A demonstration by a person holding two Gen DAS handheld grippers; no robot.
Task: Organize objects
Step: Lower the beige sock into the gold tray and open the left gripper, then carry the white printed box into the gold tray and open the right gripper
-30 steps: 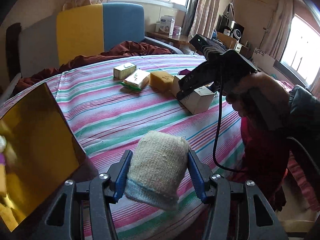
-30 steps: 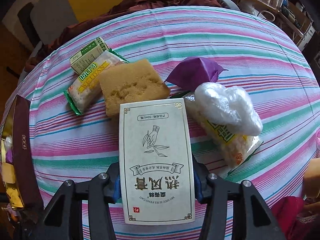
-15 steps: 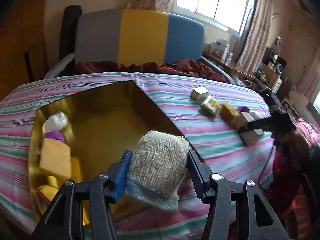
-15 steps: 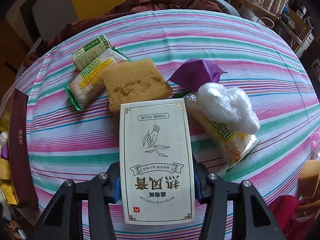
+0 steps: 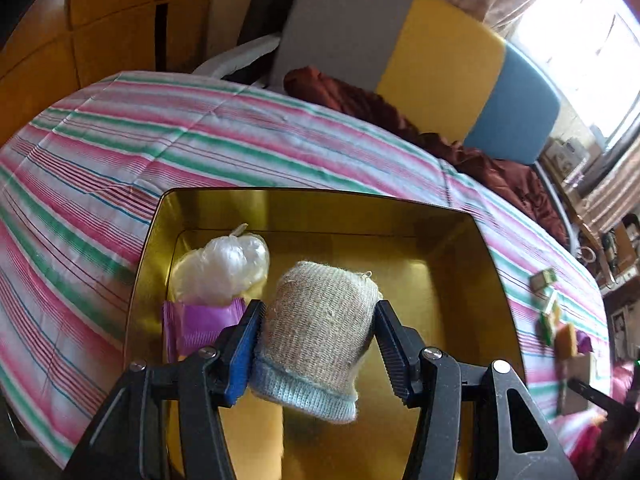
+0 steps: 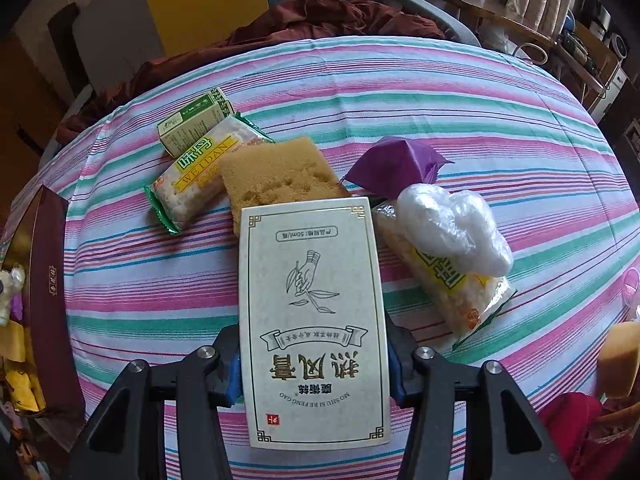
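The left tongs (image 5: 318, 332) grip a knitted sock roll (image 5: 316, 328) over the gold tin (image 5: 452, 280); at ten o'clock inside lie a purple packet (image 5: 200, 322) and a plastic bag (image 5: 224, 268). The right tongs (image 6: 314, 360) clamp a white carton (image 6: 314, 312) above the striped bed (image 6: 400, 92), a sponge (image 6: 276, 172) at twelve o'clock beyond.

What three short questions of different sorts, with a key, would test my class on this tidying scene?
1. True or false: the left tool grips a knitted sock.
2. Which lies in the gold tin? A) green packet B) clear plastic bag C) sponge
3. What does the right tool grip?

Key: 1 true. 2 B, the clear plastic bag. 3 a white carton.
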